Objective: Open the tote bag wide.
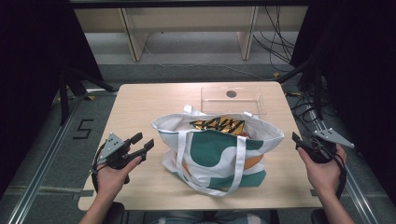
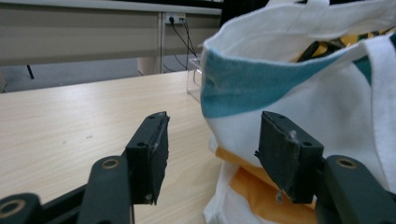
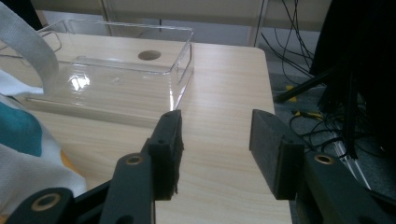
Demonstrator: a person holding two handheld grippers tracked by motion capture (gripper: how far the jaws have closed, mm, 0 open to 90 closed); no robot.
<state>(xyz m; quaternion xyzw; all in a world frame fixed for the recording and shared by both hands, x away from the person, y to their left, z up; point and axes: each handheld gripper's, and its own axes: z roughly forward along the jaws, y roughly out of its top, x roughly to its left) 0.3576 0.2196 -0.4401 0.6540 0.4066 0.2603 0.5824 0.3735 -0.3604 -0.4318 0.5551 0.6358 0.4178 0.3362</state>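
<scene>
Looking down from the high view, the left hand-held gripper (image 1: pixel 142 143) hovers over the left part of the bench (image 1: pixel 140 100), its jaws spread wide with nothing between them. The tote bag (image 1: pixel 217 149), white with green and orange shapes, stands in the middle of the bench, just to the right of those jaws but not touching them. A yellow-and-black packet (image 1: pixel 219 124) pokes out of the bag's open mouth. The right hand-held gripper (image 1: pixel 303 144) is held at the right edge of the bench, near the bag's right side and apart from it; its jaws are partly hidden here. A clear plastic tray (image 1: pixel 231 100) lies behind the bag.

From the left gripper view, the left hand-held gripper (image 2: pixel 210 144) stands wide and empty, with the tote bag (image 2: pixel 299 93) close ahead, its wall rising behind the right-hand jaw.

From the right gripper view, the right hand-held gripper (image 3: pixel 215 140) is parted about halfway, holding nothing, over bare wood. The tote bag (image 3: pixel 28 149) sits to the left of the jaws, and the clear plastic tray (image 3: pixel 116 79) lies ahead.
</scene>
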